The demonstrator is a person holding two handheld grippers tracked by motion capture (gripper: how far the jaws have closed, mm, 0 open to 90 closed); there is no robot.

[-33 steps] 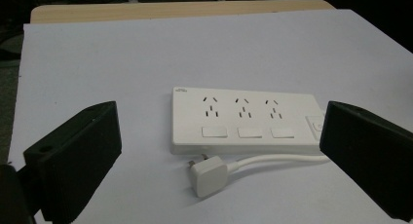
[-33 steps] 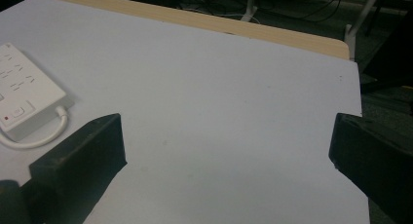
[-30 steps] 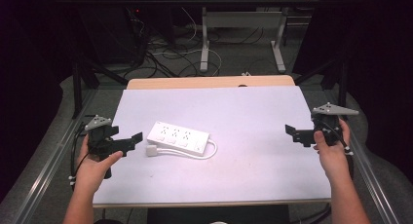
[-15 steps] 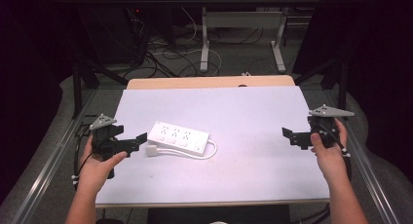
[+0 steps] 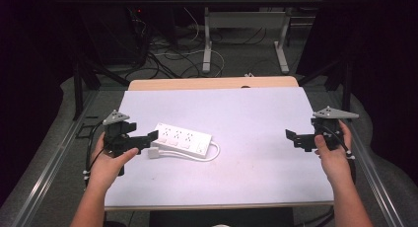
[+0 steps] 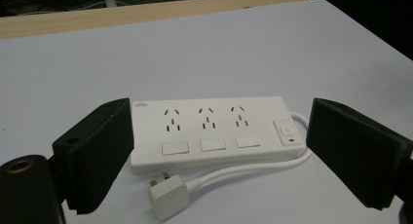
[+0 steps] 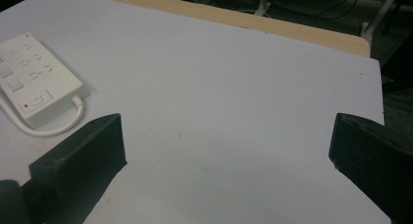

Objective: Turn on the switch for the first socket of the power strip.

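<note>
On the smooth pale surface [image 5: 256, 118] lies a glossy white rectangular power strip [image 6: 209, 131], its cord looped alongside. Left gripper [image 5: 154, 136], jaws spread but closing slightly, nears its plug end; right gripper [image 5: 292, 137] spread, over bare room.

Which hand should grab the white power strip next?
Left. The left gripper is open right beside the power strip, facing it. The right gripper waits far across the table.
</note>
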